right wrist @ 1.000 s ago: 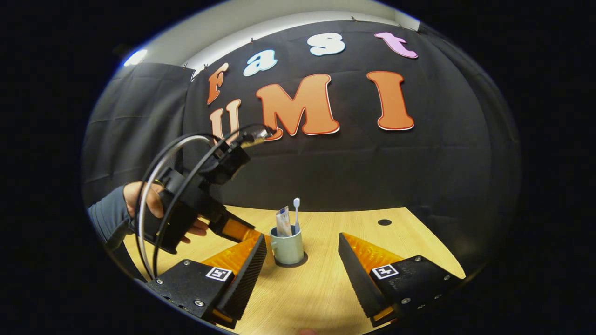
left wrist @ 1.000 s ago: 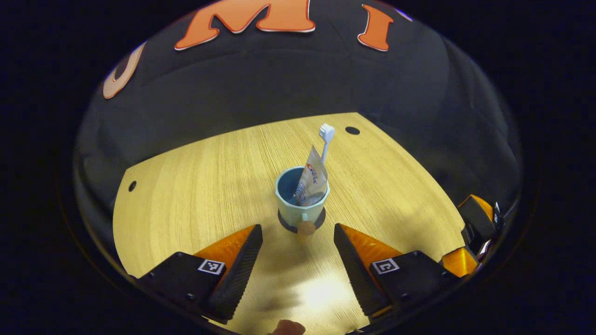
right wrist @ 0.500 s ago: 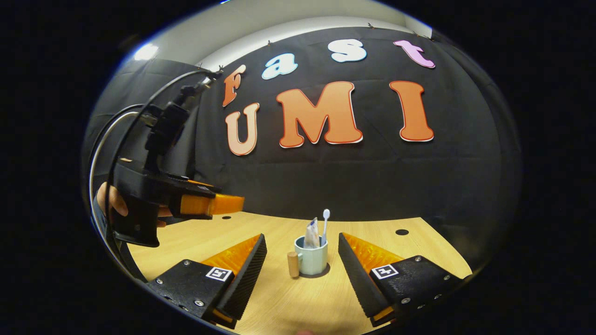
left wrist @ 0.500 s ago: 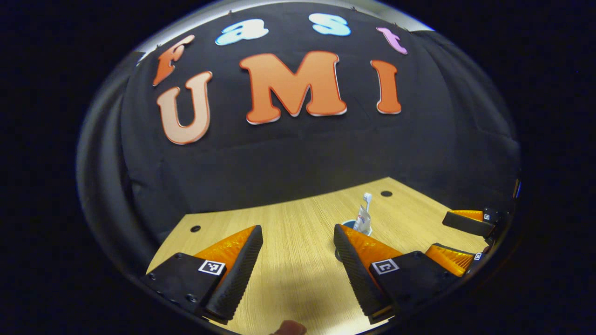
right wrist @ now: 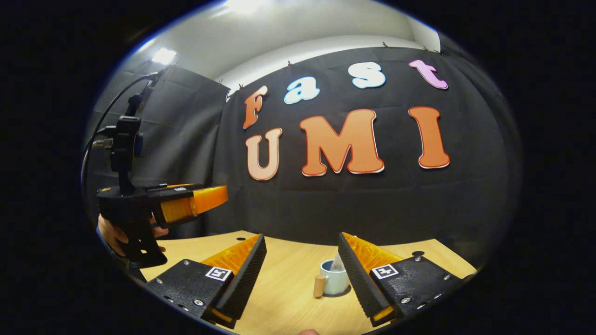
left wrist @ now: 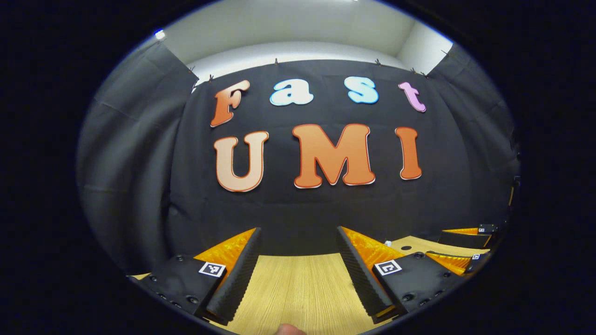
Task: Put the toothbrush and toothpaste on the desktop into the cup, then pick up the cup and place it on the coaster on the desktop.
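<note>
A pale blue cup (right wrist: 333, 279) with a wooden handle (right wrist: 319, 285) stands on a dark coaster (right wrist: 343, 293) on the wooden desktop (right wrist: 288, 288). The toothpaste tube (right wrist: 338, 265) stands inside it, partly hidden behind one finger of my right gripper. My right gripper (right wrist: 301, 236) is open and empty, held back from the cup. My left gripper (left wrist: 298, 230) is open and empty, raised level and facing the wall. A small white tip of the toothbrush (left wrist: 387, 243) peeks past its right finger. The right gripper (left wrist: 435, 243) shows at the far right of the left gripper view.
In the right gripper view a hand (right wrist: 111, 232) holds the left gripper (right wrist: 219, 195) up at the left, well above the desktop, with its cable rising behind. A small round hole (right wrist: 417, 253) lies in the desktop far right of the cup.
Both grippers have tilted up and drawn back from the cup. The cup has slid behind the left gripper's right finger in its own view. The left gripper has risen and levelled out.
</note>
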`<action>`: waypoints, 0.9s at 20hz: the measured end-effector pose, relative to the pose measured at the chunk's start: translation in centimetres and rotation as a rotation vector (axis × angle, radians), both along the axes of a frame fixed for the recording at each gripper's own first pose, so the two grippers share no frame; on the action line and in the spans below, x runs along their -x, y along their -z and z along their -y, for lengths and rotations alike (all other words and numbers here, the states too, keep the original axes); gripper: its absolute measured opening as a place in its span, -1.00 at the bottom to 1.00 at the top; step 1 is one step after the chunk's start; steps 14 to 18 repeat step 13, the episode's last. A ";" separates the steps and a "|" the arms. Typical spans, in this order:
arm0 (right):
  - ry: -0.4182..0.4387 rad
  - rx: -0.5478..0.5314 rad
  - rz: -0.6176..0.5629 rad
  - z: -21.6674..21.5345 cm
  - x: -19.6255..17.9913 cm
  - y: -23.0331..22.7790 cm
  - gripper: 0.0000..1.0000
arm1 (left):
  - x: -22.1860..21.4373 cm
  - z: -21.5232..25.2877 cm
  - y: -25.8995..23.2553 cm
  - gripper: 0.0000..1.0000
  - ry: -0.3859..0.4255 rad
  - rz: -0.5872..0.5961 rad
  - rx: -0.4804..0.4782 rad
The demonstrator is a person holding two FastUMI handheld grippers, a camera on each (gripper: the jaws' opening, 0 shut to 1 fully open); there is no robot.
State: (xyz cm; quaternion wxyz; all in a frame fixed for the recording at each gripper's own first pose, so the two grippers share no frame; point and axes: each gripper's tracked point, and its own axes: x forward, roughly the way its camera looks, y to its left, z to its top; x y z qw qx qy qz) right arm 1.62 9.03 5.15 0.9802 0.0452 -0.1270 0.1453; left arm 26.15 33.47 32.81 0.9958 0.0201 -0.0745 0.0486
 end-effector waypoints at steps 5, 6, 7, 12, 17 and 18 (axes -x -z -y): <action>0.016 0.045 0.066 -0.8 0.2 -0.7 0.93 | 1.7 -0.9 1.9 1.00 -0.041 -0.014 -0.008; 0.008 0.053 0.061 -1.2 0.3 -0.3 0.94 | 1.9 -1.3 1.9 1.00 -0.053 -0.016 -0.012; 0.007 0.059 0.050 -1.4 0.2 0.1 0.94 | 2.1 -1.7 1.9 1.00 -0.075 -0.019 -0.020; 0.016 0.057 0.023 -1.1 -0.4 0.9 0.95 | 2.1 -0.9 3.6 1.00 -0.040 -0.053 0.011; 0.019 0.049 0.027 -1.0 -0.3 0.9 0.95 | 1.9 -0.9 3.9 1.00 -0.040 -0.056 0.020; 0.019 0.049 0.027 -1.0 -0.3 0.9 0.95 | 1.9 -0.9 3.9 1.00 -0.040 -0.056 0.020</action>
